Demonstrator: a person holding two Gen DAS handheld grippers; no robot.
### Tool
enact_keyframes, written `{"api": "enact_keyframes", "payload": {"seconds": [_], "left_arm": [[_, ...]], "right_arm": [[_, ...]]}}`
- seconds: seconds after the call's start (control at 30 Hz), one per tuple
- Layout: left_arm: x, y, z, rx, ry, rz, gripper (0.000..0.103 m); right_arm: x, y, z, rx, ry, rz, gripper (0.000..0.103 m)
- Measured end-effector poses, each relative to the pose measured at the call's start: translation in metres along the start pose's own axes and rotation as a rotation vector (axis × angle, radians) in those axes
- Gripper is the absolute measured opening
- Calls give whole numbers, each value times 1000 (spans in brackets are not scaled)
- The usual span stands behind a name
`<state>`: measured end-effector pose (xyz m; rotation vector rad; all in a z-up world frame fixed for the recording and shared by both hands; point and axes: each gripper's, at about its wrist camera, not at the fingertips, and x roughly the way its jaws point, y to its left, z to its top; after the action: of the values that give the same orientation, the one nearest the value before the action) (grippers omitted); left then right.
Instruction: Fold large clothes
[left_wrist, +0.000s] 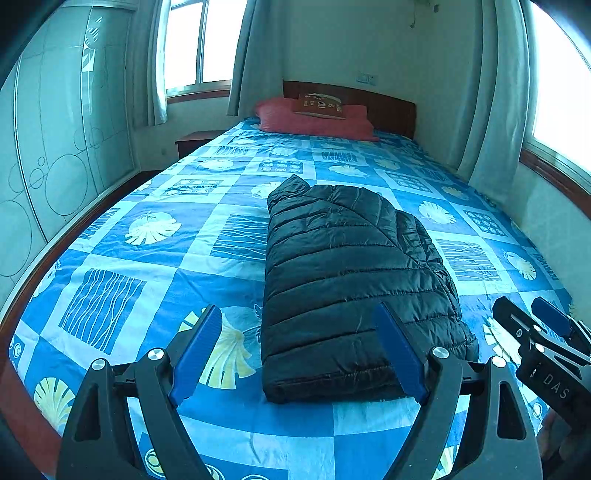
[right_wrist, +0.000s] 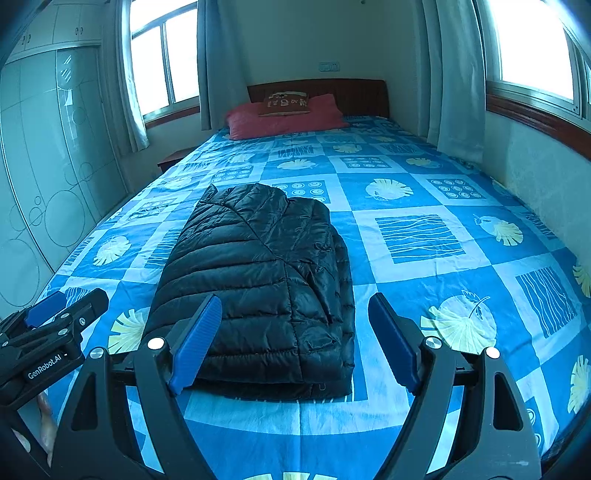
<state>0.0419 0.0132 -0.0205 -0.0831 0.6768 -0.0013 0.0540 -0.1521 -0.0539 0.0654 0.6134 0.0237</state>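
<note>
Your right gripper (right_wrist: 295, 339) hangs above the bedspread (right_wrist: 424, 192), fingers wide apart, holding nothing. Black puffer jacket (right_wrist: 258, 280) lies folded ahead, behind your left finger. Left gripper (right_wrist: 55, 321) sits at frame's left edge.

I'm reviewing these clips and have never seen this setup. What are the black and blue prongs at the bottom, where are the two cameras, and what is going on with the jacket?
The prongs are handheld two-finger grippers, one in each of a person's hands; no robot arm is involved. Each picture comes from a fisheye camera on one gripper, looking along its fingers. The left gripper and right gripper are both open and hold nothing. Each view also catches the other gripper at its edge. On the bed, with its blue patterned cover, lies a black puffer jacket, already folded into a long bundle. A red pillow sits by the headboard.
</note>
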Motion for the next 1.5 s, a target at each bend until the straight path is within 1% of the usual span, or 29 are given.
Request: {"api": "enact_keyframes", "payload": {"seconds": [0.37, 1.13, 1.33, 1.5], "left_arm": [[-4, 2, 1, -17, -1, -2, 83], [-3, 0, -2, -5, -9, -2, 84], [-2, 1, -2, -15, -4, -5, 84], [-3, 0, -3, -12, -10, 18, 84]], "right_arm": [[-3, 7, -1, -16, -2, 6, 82], [-1, 9, -4, -17, 2, 8, 82], [-1, 9, -4, -17, 1, 8, 82], [-1, 9, -4, -17, 3, 8, 82]]}}
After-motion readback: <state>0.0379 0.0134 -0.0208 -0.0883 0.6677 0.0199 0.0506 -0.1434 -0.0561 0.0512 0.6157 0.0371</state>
